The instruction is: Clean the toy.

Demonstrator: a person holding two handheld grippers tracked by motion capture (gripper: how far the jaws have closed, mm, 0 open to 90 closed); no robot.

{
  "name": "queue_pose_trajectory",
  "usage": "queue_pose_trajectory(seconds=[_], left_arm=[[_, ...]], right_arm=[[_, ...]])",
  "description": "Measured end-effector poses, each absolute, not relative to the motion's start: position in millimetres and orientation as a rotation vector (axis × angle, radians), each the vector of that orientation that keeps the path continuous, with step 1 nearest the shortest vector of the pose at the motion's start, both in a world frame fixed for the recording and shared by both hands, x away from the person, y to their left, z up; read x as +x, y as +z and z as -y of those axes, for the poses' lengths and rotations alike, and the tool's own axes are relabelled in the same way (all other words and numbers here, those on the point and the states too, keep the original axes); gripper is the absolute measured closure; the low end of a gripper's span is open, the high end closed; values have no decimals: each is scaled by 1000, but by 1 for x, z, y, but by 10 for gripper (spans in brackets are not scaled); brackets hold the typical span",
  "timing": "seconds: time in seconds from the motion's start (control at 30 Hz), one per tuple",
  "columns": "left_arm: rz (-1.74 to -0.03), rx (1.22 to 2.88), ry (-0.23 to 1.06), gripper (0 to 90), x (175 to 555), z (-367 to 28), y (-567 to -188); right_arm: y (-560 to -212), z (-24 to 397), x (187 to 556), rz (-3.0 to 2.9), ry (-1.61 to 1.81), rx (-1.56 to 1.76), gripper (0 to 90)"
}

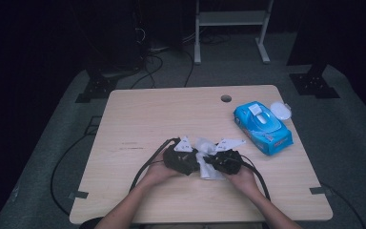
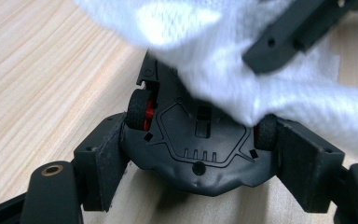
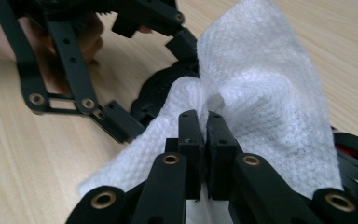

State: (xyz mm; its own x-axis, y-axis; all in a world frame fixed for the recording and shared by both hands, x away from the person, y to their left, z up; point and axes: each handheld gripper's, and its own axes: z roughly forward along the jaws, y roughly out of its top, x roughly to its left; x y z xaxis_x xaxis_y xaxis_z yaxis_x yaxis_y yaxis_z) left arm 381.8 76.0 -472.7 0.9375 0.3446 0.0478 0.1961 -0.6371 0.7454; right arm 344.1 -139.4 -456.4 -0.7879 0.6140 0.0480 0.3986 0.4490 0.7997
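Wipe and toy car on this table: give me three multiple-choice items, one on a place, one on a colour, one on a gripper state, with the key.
1. Where does the blue wipes pack lie on the table in the high view?
A. right of the grippers
B. left edge
C. under the hands

2. What colour are the hubs of the toy car?
A. yellow
B. red
C. white

3. How does the right gripper stand?
A. wide open
B. shut on nothing
C. shut on the white wipe

Key: 1 A, the pack sits to the right, beyond the hands. 2 B, red shows inside the black wheels, left gripper view. 3 C, cloth is pinched between its closed jaws; the left gripper clamps the car.
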Motion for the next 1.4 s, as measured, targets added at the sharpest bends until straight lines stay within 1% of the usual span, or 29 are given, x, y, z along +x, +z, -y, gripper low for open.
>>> queue_pose_trajectory(seconds=[0.17,0.2,0.23,0.27,0.3,0.47,0.57,0.67,0.9,1.17,1.4], left_arm=[[-392,2272,232,239,383,-78,-472],[-392,2272,232,239,383,-78,-472],[-392,2271,231,239,383,-79,-472],[-393,2271,231,239,383,-78,-473],[-397,2270,227,239,384,-78,-473],[-402,2267,229,239,384,-78,-473],[-400,2268,229,239,384,-78,-473],[-405,2267,224,239,385,-80,-472],[-415,2261,220,239,386,-81,-473],[-410,2263,218,239,385,-81,-472],[-409,2249,223,239,385,-84,-469]], right_arm=[[-455,173,350,-2393,1225,982,858],[-455,173,350,-2393,1225,982,858],[-454,190,349,-2361,1199,1020,858],[-454,190,349,-2361,1199,1020,858],[-454,201,349,-2349,1213,1073,858],[-455,199,347,-2355,1213,1062,858],[-456,180,345,-2390,1224,1002,858],[-455,176,344,-2385,1207,977,858],[-457,198,350,-2332,1219,1077,858],[-456,175,345,-2382,1219,975,858],[-455,192,350,-2317,1150,1023,856]])
